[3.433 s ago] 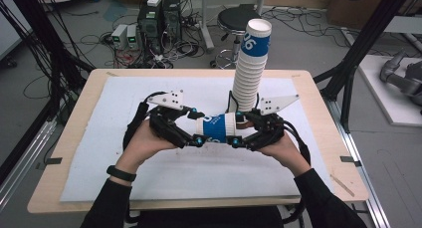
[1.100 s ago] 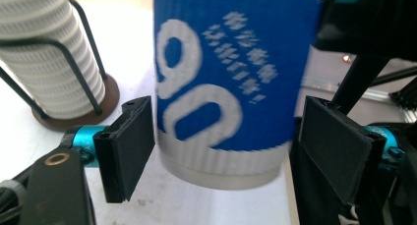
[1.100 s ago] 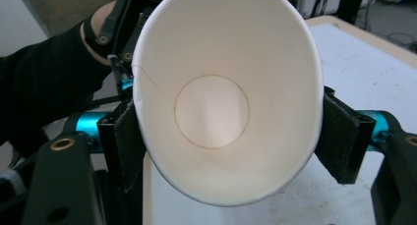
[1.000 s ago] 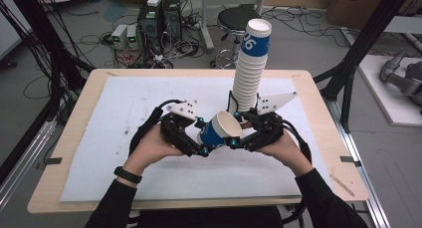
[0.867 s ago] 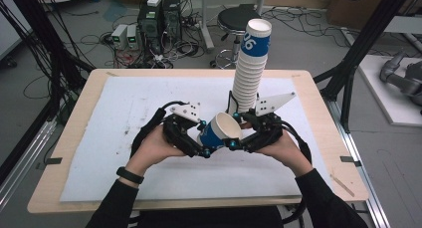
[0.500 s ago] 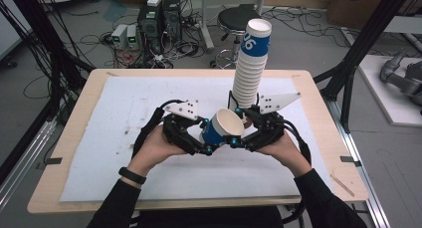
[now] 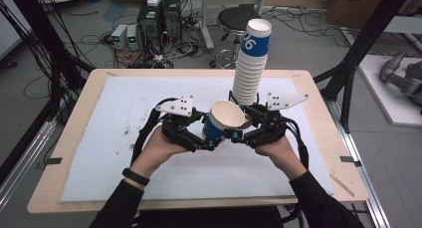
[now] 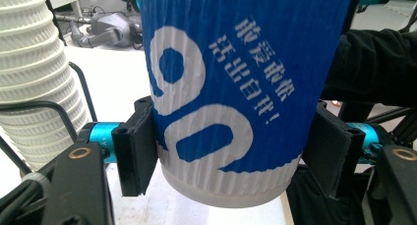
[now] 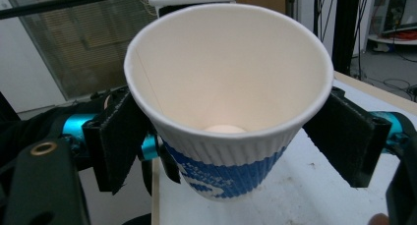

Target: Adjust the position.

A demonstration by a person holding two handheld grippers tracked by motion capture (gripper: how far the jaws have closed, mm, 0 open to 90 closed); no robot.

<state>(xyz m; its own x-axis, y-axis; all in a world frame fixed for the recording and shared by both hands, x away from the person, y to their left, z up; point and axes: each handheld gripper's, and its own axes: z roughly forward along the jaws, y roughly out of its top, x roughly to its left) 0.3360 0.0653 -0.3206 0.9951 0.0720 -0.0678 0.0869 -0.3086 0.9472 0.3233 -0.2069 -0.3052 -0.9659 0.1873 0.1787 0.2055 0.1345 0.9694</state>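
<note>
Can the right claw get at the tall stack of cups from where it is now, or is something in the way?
Probably not right away: the blue cup sits between the right claw's jaws, held by the left claw. The stack stands just behind, nothing else between.

Wooden worktop point(image 7: 318, 93) with white mat; behind it grey floor point(image 7: 308, 44), black stool point(image 7: 237, 23), computer towers point(image 7: 159, 14), tangled cables.
</note>
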